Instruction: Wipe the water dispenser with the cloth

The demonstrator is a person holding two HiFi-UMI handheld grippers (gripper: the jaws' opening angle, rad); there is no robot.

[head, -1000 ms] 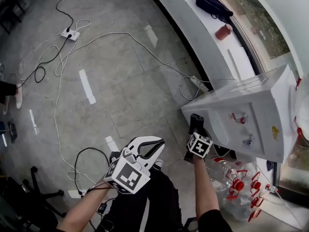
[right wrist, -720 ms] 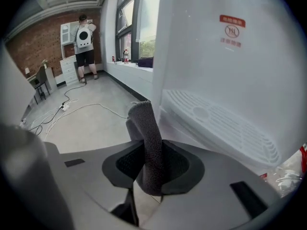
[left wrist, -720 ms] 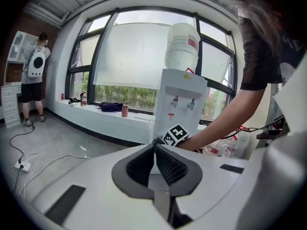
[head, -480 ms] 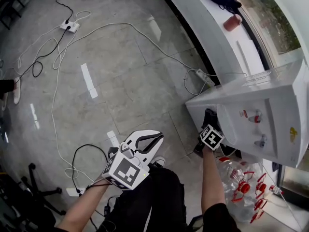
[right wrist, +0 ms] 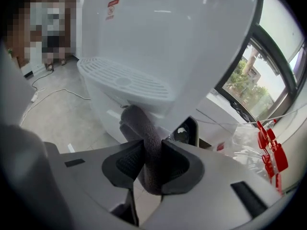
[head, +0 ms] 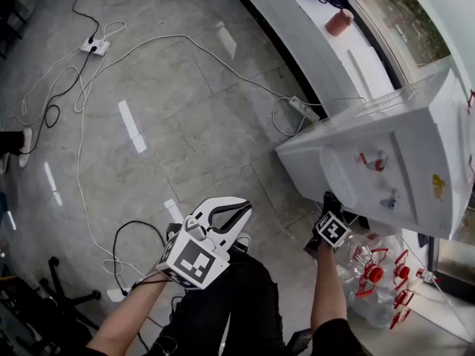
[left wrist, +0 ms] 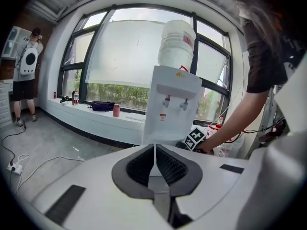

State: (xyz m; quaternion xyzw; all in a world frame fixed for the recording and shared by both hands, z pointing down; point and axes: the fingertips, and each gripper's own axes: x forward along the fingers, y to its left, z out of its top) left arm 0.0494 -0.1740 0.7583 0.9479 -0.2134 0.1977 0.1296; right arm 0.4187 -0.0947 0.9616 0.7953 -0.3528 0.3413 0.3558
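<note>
We get bright daylight from windows [left wrist: 129, 56]; glare streaks on floor [head: 178, 110]. Both gripper views fisheye, with dark vignetted corners. Dispenser [right wrist: 182, 47] nearly blown out white up close.

floor [head: 193, 132] grey tiles | cables [head: 83, 87] loose across it | power strip [head: 97, 47] far left | second strip [head: 300, 108] near dispenser [head: 386, 154] | dispenser standing | bottles [head: 367, 273] beside it

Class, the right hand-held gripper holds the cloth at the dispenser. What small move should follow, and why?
Probably ease the right hand-held gripper forward, pressing the cloth against the water dispenser front under its drip tray: the cloth is clamped, and its tip already points at that panel, close by.
</note>
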